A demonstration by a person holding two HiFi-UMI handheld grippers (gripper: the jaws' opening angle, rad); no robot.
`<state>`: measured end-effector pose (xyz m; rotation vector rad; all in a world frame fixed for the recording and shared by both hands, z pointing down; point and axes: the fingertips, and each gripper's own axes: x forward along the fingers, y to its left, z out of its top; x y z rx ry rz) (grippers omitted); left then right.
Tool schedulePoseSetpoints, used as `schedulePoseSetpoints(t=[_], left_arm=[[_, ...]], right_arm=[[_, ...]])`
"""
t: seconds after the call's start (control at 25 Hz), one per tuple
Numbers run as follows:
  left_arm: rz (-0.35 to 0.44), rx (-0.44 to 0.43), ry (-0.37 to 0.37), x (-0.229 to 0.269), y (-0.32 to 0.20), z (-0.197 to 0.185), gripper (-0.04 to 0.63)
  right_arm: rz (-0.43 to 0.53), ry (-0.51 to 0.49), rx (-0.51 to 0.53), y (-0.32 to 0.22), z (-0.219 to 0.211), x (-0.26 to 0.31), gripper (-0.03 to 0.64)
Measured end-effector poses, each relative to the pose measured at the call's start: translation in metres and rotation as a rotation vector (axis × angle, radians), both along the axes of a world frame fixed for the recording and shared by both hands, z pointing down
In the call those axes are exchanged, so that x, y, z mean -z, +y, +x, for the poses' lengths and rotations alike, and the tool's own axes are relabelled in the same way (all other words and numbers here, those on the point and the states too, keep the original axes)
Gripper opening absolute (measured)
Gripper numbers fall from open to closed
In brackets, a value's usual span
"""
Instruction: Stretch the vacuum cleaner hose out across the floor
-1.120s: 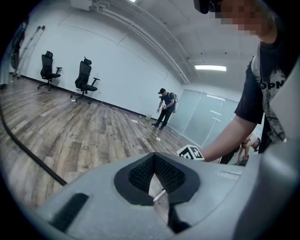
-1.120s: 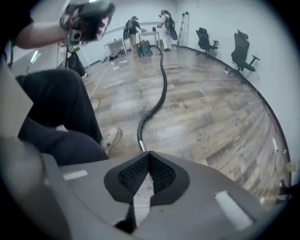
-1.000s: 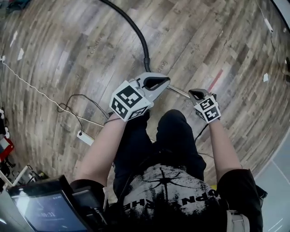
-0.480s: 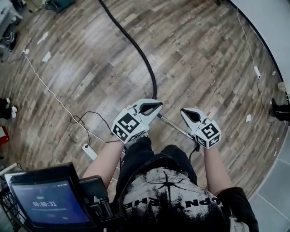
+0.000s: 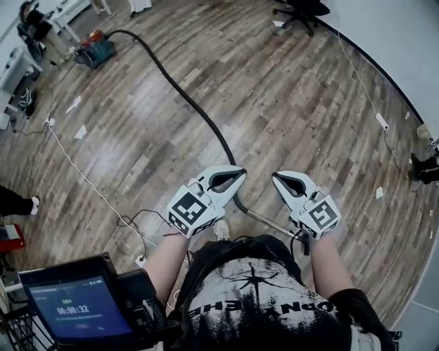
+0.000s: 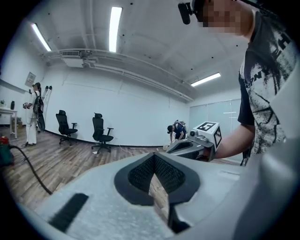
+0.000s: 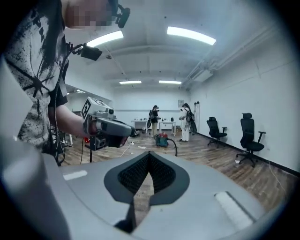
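Note:
The black vacuum hose [image 5: 185,96] runs from the green vacuum cleaner [image 5: 95,53] at the far left across the wooden floor to a metal wand [image 5: 264,221] by the person's feet. My left gripper [image 5: 240,173] hovers above the hose's near end, shut with nothing in it. My right gripper [image 5: 276,177] is level with it on the right, also shut and empty. In the left gripper view the jaws [image 6: 153,155] are closed and the hose [image 6: 33,169] lies far off. The right gripper view shows closed jaws [image 7: 149,153] and the vacuum cleaner [image 7: 162,139].
A white cable [image 5: 82,175] and a power strip [image 5: 140,260] lie on the floor at the left. Office chairs [image 5: 298,10] stand by the far wall. A screen [image 5: 72,312] sits at the bottom left. People stand by tables [image 7: 154,123] at the far end.
Both grippers have lifted away from the wand and hose end and now sit side by side. The view has swung up the room, taking in the whole hose and the vacuum cleaner.

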<state>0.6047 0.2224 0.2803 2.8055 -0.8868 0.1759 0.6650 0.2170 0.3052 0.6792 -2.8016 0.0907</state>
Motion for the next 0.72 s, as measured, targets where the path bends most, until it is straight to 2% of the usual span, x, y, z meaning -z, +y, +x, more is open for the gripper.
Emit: schedulePoseSetpoints(t=[0.2, 0.36, 0.48, 0.72], left_arm=[[0.081, 0.052, 0.004, 0.042, 0.008, 0.03, 0.0], [0.142, 0.114, 0.003, 0.069, 0.019, 0.061, 0.0], [0.163, 0.163, 0.011, 0.081, 0.018, 0.08, 0.0], [0.162, 0.242, 0.03, 0.083, 0.025, 0.114, 0.0]], right_arm=[[0.082, -0.114, 0.06, 0.004, 0.023, 0.058, 0.006], [0.129, -0.144, 0.141, 0.012, 0.051, 0.092, 0.006], [0.157, -0.159, 0.187, 0.013, 0.071, 0.105, 0.006], [0.144, -0.192, 0.258, 0.018, 0.099, 0.103, 0.006]])
